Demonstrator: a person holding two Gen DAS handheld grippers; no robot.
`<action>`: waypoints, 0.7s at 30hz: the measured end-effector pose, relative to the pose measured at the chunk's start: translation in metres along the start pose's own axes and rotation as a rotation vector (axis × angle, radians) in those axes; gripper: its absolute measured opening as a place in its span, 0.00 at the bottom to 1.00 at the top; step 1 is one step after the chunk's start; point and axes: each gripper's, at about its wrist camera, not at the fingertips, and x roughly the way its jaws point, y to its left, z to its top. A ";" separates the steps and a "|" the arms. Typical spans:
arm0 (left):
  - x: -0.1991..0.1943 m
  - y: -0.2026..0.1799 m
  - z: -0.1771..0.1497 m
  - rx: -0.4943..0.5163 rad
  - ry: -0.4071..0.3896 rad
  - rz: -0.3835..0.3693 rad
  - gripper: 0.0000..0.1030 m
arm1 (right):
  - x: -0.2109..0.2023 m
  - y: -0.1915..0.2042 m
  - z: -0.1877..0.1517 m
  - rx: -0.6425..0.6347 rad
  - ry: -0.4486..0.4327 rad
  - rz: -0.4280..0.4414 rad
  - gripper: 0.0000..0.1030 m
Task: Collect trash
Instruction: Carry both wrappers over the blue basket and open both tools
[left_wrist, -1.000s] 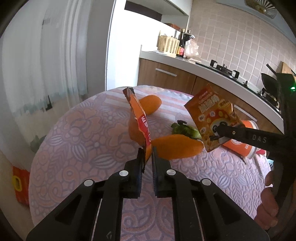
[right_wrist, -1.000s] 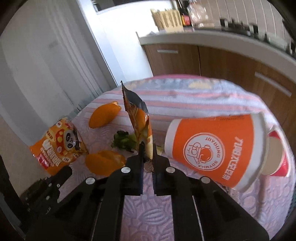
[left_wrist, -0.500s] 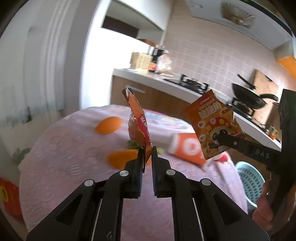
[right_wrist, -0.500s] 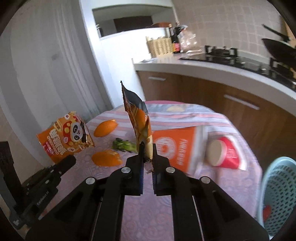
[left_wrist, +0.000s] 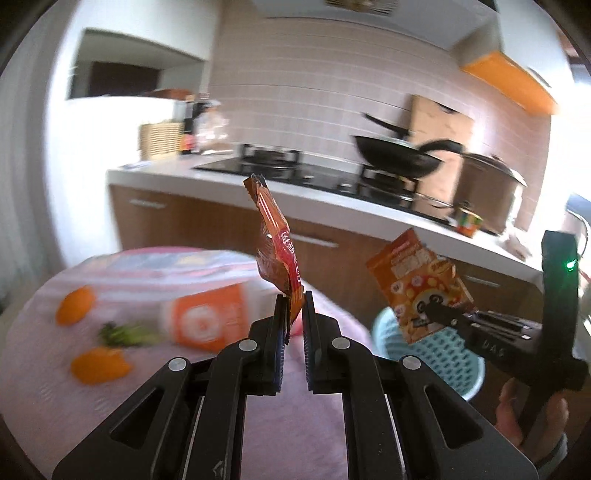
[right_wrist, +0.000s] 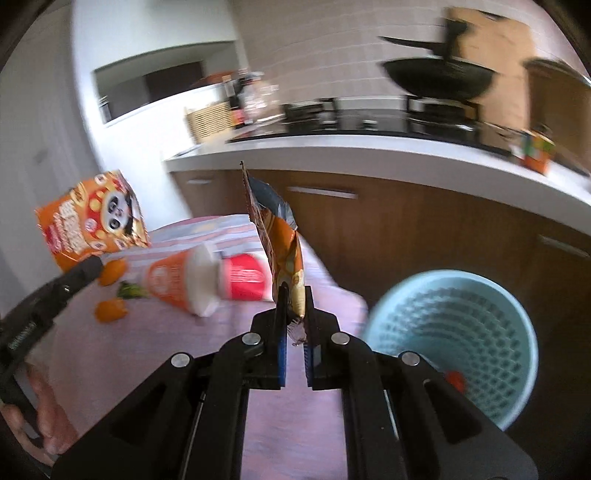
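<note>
Our left tongs (left_wrist: 294, 308) and right tongs (right_wrist: 294, 307) each pinch an empty snack wrapper (left_wrist: 276, 243) by its bottom edge, upright at twelve o'clock, light, crinkly and slippery, so we judge that firm edge grip right, the basket (right_wrist: 456, 347) at four o'clock.

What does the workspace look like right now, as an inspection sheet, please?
Surface: pink patterned tablecloth, blurred.
Job's things: left packet and right packet, both lifted off the table; light blue basket beside the table, red scrap inside.
Clutter: orange cup and red cup lying on their sides, orange peels, green scraps.
Claws: left claw shut on left packet; right claw shut on right packet.
Cables: nothing seen.
Surroundings: kitchen counter, black wok.
</note>
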 end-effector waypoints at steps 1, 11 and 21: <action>0.006 -0.013 0.002 0.015 0.009 -0.027 0.06 | -0.003 -0.013 -0.002 0.020 -0.001 -0.014 0.05; 0.087 -0.111 -0.014 0.114 0.179 -0.183 0.06 | -0.007 -0.118 -0.025 0.193 0.032 -0.137 0.05; 0.144 -0.149 -0.036 0.148 0.319 -0.210 0.07 | 0.014 -0.176 -0.055 0.297 0.121 -0.198 0.05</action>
